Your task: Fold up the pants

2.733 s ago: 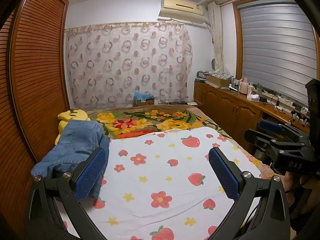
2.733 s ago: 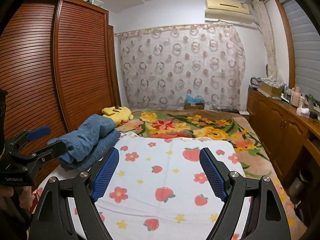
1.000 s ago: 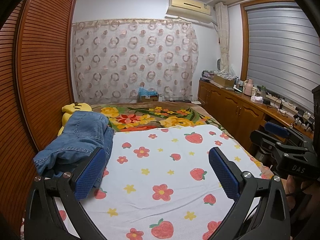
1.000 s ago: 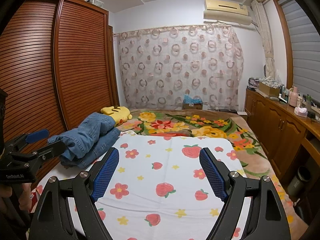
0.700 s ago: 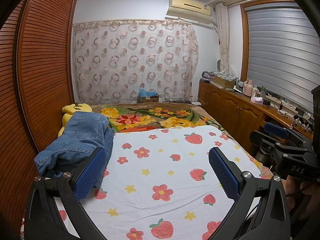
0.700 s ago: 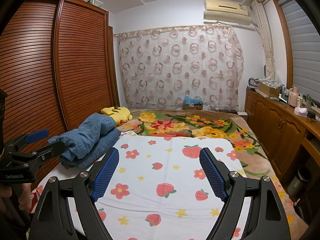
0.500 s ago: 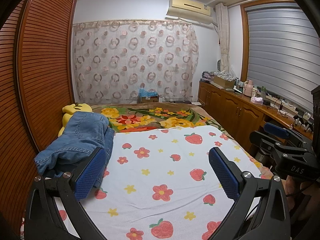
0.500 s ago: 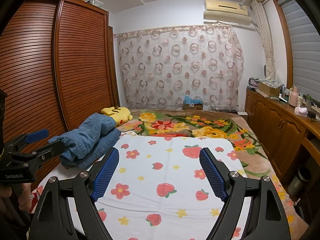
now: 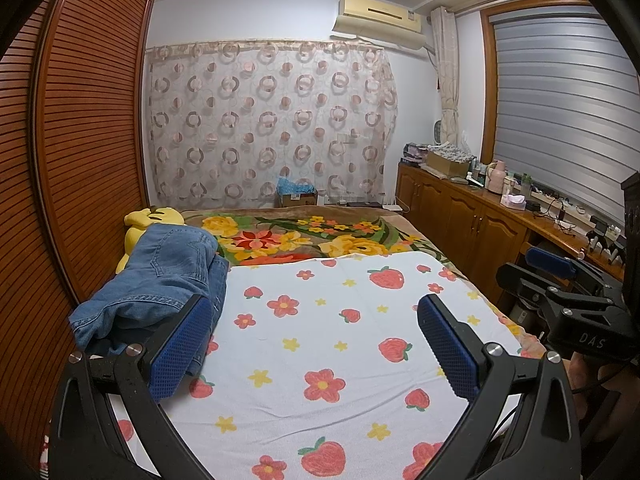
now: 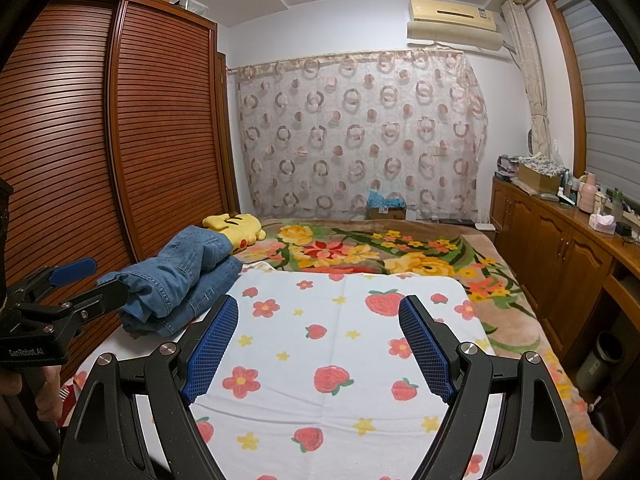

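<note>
A pile of blue denim pants lies bunched on the left side of the bed, on the edge of a white strawberry-and-flower sheet; the pile also shows in the right wrist view. My left gripper is open and empty, held above the near part of the sheet, its left pad just in front of the pants. My right gripper is open and empty over the sheet, to the right of the pants. Each gripper shows at the edge of the other's view.
A yellow plush toy lies behind the pants. A floral blanket covers the far bed. A slatted wooden wardrobe runs along the left. Wooden cabinets with clutter stand on the right, a bin beside the bed.
Both grippers have risen and drawn back slightly since the earliest frames, so more of the sheet shows. In the last second nothing has visibly moved. Both stay open.
</note>
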The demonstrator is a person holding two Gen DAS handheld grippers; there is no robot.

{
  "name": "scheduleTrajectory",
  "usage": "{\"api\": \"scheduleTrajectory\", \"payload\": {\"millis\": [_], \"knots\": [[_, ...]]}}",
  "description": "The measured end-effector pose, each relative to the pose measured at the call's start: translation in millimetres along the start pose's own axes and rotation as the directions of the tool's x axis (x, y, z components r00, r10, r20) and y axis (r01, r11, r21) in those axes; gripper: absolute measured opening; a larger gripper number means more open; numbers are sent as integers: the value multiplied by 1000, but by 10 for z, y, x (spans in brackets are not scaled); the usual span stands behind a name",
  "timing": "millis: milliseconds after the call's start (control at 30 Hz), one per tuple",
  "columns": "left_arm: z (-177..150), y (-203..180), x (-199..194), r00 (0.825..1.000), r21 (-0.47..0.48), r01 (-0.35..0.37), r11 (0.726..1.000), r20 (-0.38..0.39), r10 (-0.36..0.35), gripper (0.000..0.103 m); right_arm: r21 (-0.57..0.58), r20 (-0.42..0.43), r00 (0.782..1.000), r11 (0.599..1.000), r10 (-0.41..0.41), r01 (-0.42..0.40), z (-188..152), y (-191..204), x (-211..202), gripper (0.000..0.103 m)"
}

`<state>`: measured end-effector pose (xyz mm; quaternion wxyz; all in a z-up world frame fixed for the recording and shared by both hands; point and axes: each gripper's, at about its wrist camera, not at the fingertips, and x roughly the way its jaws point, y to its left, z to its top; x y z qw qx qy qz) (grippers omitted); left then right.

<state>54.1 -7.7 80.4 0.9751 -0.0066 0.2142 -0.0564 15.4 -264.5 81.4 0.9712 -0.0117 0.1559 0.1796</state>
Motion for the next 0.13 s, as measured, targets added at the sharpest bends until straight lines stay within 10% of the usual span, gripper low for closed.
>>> {"api": "scheduleTrajectory", "payload": {"millis": [133], "knots": [[-1, -1, 0, 1000, 0, 0, 1000, 0, 0, 103, -1, 0, 1000, 1000, 0, 0, 2, -3, -1, 84]]}}
